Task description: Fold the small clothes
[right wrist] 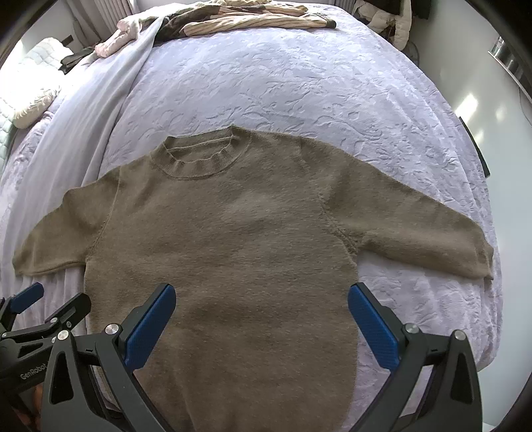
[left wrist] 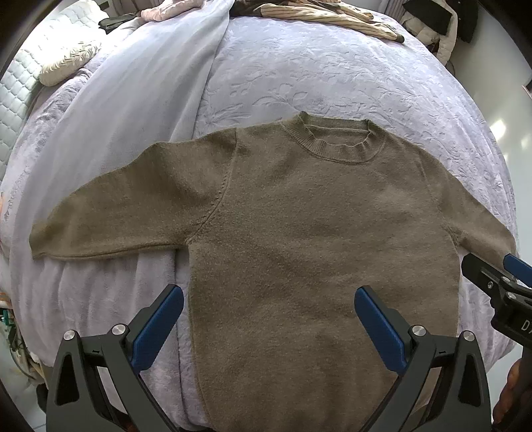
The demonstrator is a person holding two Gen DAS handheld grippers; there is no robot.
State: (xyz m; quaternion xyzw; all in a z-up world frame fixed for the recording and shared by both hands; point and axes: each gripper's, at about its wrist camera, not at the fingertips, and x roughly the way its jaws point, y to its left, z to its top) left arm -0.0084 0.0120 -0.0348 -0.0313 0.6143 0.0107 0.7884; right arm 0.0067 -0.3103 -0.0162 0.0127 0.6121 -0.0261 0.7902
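olive knit sweater spread flat, face up, on lavender bed, both sleeves out to the sides. left gripper and right gripper poised above the lower body, fingers spread wide, holding nothing. likely trouble — fuzzy knit bunching or a pinch catching the bedspread too. hem cut off below both views; far clothes pile hard to make out.

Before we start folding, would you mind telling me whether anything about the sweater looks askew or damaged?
Nothing stands out. The olive-brown knitted sweater lies flat on the lilac embossed bedspread, collar away from us, both sleeves spread sideways, no holes visible. Both grippers, left and right, hover open above its hem.
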